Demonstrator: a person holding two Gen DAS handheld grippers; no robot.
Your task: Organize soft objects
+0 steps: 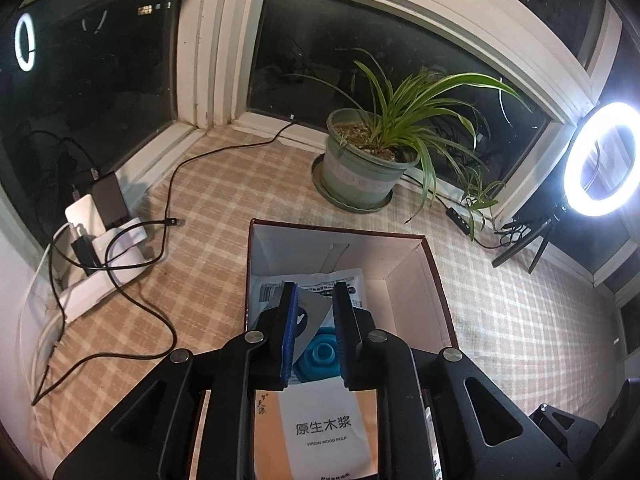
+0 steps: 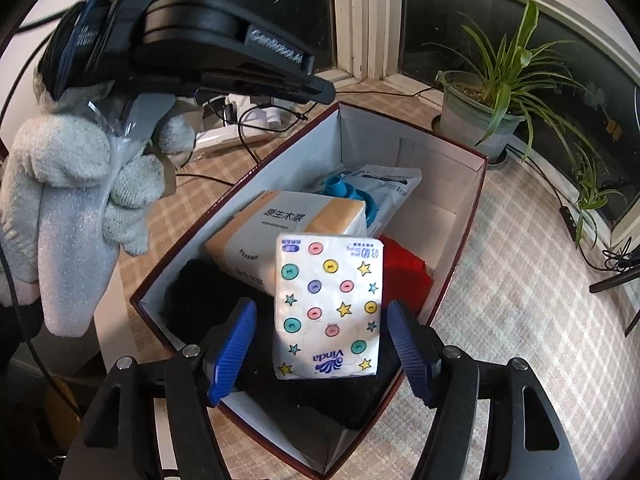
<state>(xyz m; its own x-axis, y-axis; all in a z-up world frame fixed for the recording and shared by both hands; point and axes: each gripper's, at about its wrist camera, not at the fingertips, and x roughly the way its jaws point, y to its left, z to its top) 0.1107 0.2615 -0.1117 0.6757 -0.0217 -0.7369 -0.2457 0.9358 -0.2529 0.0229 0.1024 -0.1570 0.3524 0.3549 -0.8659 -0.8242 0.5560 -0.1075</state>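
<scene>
A dark red box [image 2: 466, 236] with a white inside holds an orange tissue pack [image 2: 288, 220], a white Vinda tissue pack with dots and stars [image 2: 328, 304], black cloth [image 2: 200, 292], red cloth [image 2: 404, 268], a blue ring-shaped thing [image 2: 340, 192] and a white printed bag [image 2: 388, 184]. My right gripper [image 2: 322, 344] is open above the box's near end, with the Vinda pack between its blue pads. My left gripper [image 1: 316, 330] is shut on a bagged grey-white glove [image 2: 68, 184], which hangs left of the box; only a grey flap shows in the left wrist view [image 1: 314, 312].
The box [image 1: 420, 276] stands on a checked cloth [image 1: 224, 200]. A potted spider plant [image 1: 364, 160] stands behind it by the window. A ring light on a tripod [image 1: 600, 160] is at the right. Chargers and black cables [image 1: 104, 232] lie at the left.
</scene>
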